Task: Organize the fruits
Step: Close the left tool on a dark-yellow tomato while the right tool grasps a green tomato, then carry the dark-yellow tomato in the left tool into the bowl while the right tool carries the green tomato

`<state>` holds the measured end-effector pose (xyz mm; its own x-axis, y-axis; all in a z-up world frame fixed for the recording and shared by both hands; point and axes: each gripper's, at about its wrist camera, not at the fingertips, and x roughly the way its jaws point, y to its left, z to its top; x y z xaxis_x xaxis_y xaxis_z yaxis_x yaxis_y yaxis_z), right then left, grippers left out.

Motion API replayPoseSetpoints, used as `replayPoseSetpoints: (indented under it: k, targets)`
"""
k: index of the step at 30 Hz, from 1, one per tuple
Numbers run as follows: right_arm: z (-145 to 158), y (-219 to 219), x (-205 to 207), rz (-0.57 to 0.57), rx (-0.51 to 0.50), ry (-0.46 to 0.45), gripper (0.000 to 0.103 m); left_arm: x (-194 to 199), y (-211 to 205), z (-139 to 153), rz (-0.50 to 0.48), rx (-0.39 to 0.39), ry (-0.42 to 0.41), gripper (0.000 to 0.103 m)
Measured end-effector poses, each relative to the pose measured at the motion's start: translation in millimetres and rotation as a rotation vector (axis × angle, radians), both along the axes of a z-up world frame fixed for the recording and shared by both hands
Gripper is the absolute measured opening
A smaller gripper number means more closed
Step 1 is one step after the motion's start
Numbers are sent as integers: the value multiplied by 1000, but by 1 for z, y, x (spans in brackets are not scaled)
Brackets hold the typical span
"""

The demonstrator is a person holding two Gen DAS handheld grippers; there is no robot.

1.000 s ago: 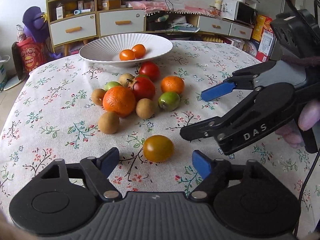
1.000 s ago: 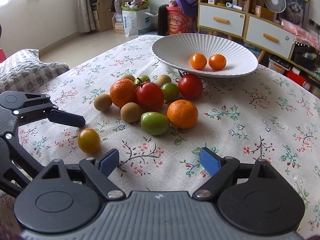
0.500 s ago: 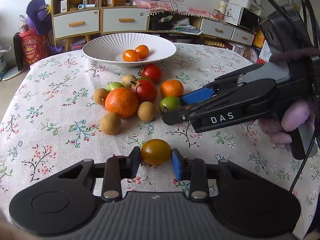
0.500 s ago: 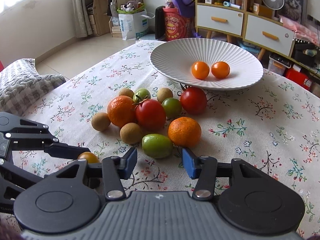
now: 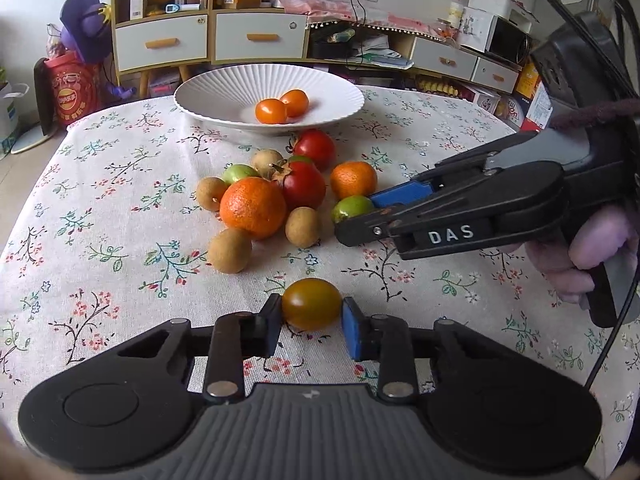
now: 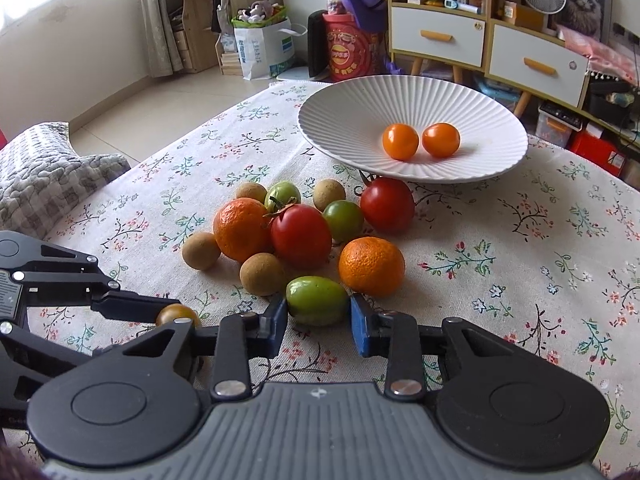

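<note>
I have the left gripper point(image 5: 312, 316) with its jaws just closed narrow onto the brownish-orange tomato point(image 5: 311, 303), both pads pressing its sides, near the bench's near edge. The right gripper point(image 6: 319, 318) has likewise just been closing; its jaws now pinch the green tomato point(image 6: 317, 300) at the near side of the fruit pile point(image 6: 296, 232).

The bench point(image 6: 520, 248) wears a floral cloth. At its far edge sits the white ribbed plate point(image 6: 348, 120) with two orange tomatoes point(image 6: 420, 141) in it. Behind stand drawers point(image 5: 208, 40), a fan and cluttered shelves.

The brownish tomato is glossy, shading from olive to orange; the green one is smooth and slightly oblong.
</note>
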<state>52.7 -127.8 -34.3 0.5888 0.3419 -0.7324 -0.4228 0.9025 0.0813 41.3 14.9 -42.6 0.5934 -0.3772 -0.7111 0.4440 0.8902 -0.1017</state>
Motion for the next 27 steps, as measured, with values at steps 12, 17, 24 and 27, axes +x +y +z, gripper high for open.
replayPoseSetpoints:
  k: [12,17,24,27]
  targets:
    - [15,-9,-5,-16,22,-21,30,7,-1,14,34,-13,-18,30]
    - [27,-14,-8,-29,37,-49,30,11,-4,23,51,-20,-39,30]
    - [40,-25,-2,-72,53,-84,30,17,-9,35,67,-26,-70,30]
    - [46,-28,5,-104,66,-98,30,24,-11,39,88,-36,-80,30]
